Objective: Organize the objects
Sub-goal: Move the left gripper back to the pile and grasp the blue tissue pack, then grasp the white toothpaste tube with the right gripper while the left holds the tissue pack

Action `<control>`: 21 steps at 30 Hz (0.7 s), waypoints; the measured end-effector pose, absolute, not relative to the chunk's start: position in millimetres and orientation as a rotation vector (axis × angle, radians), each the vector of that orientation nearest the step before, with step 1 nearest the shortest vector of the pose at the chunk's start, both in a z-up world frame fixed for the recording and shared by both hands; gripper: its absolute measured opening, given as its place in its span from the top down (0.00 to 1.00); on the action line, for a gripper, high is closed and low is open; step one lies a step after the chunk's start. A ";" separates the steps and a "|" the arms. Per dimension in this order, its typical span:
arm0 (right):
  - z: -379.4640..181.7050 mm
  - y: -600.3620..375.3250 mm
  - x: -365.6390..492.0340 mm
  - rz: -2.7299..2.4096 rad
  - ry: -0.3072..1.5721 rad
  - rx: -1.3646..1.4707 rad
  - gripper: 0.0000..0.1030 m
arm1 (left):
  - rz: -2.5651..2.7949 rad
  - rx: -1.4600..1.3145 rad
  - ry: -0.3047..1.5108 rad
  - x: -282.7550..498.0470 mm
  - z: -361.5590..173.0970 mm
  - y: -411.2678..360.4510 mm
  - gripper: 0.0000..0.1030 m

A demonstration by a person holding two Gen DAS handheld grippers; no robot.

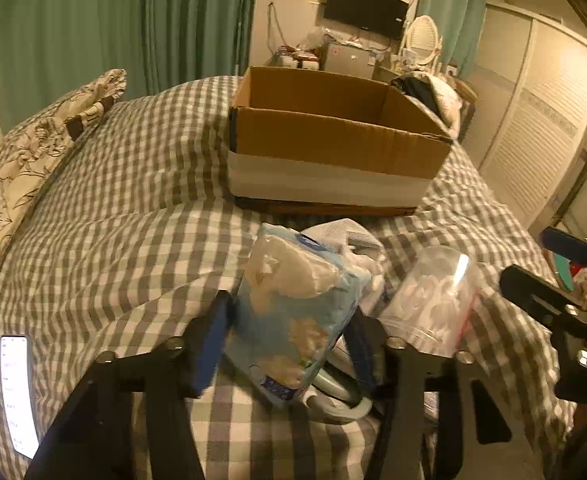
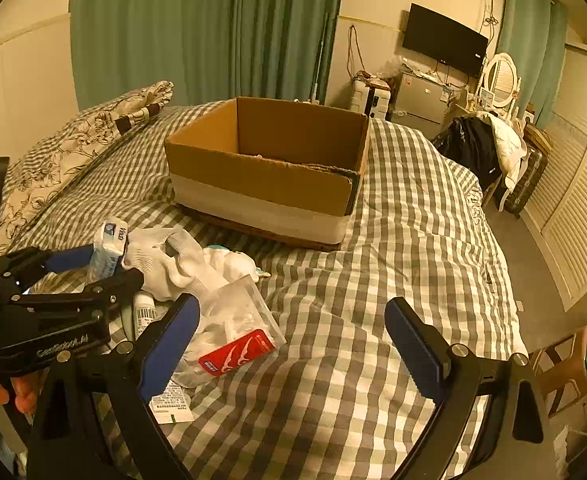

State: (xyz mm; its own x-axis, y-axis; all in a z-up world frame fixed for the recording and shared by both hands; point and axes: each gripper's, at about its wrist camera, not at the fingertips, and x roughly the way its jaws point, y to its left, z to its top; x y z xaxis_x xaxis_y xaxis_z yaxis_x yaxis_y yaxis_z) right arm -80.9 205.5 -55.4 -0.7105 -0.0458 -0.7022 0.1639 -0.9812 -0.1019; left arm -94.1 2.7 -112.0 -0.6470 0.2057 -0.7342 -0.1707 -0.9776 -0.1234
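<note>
My left gripper [image 1: 289, 332] is shut on a light blue tissue pack [image 1: 293, 312] and holds it over the checked bed; it also shows in the right wrist view [image 2: 107, 250], gripped at the left. My right gripper [image 2: 293, 336] is open and empty above the bedspread. A clear plastic bag with a red label [image 2: 233, 332] lies by its left finger; it shows in the left wrist view [image 1: 433, 300]. A white glove [image 2: 169, 260] and a small white tube [image 2: 145, 312] lie beside it. An open cardboard box [image 1: 333, 136] [image 2: 269, 168] stands farther back on the bed.
A floral pillow [image 1: 33, 160] lies at the bed's left. A lit phone [image 1: 17, 392] lies on the bedspread at lower left. A paper slip [image 2: 171, 402] lies near the bag. Louvred wardrobe doors [image 2: 573, 200] and a chair with clothes [image 2: 489, 152] stand to the right.
</note>
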 end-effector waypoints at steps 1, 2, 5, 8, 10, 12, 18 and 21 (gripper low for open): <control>-56.2 205.7 -81.1 -2.795 0.238 1.147 0.09 | 2.677 -1.195 -0.068 -92.7 -111.4 1.5 0.51; -56.7 206.0 -80.9 -2.795 0.238 1.151 0.09 | 2.680 -1.191 -0.072 -90.5 -110.0 0.4 0.53; -56.4 202.6 -78.8 -2.793 0.252 1.154 0.09 | 2.699 -1.188 -0.081 -83.8 -104.9 -5.9 0.55; -53.6 195.9 -74.3 -2.778 0.271 1.150 0.09 | 2.727 -1.179 -0.106 -73.6 -94.3 -15.8 0.56; -54.3 190.0 -71.5 -2.762 0.285 1.159 0.09 | 2.745 -1.155 -0.119 -66.2 -85.2 -23.0 0.56; -57.2 184.3 -68.6 -2.737 0.297 1.172 0.09 | 2.776 -1.128 -0.093 -57.7 -76.4 -25.6 0.56; -77.5 151.7 -56.7 -2.620 0.395 1.233 0.09 | 2.805 -1.102 -0.068 -44.6 -65.8 -34.3 0.56; -90.6 144.2 -55.8 -2.567 0.393 1.295 0.12 | 2.805 -1.107 -0.082 -42.8 -66.4 -39.2 0.56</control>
